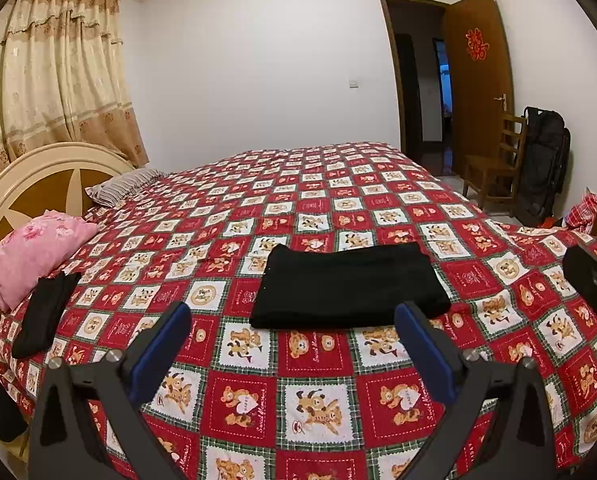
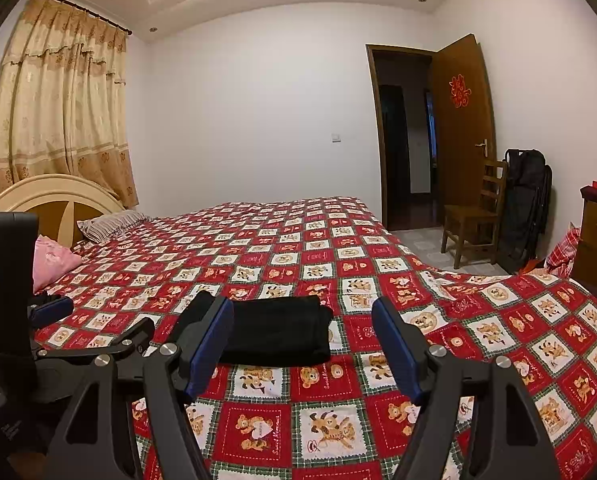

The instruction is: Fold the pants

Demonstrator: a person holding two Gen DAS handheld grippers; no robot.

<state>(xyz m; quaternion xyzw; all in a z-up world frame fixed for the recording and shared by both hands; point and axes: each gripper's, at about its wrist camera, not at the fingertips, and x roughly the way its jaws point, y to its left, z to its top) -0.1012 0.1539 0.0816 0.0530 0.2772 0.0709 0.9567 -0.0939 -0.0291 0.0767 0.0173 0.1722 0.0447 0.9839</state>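
Observation:
The black pants lie folded into a flat rectangle on the red checked bedspread. My left gripper hovers just short of their near edge, open, with nothing between its blue-padded fingers. In the right wrist view the same folded pants lie just beyond my right gripper. It is open too, and its left finger overlaps the bundle's left end in the picture. Neither gripper holds any cloth. A blue finger of the left gripper shows at the left.
A second dark garment lies near the pink pillow by the headboard. A striped pillow sits further back. Past the bed's far right corner stand a wooden chair, a black bag and an open door.

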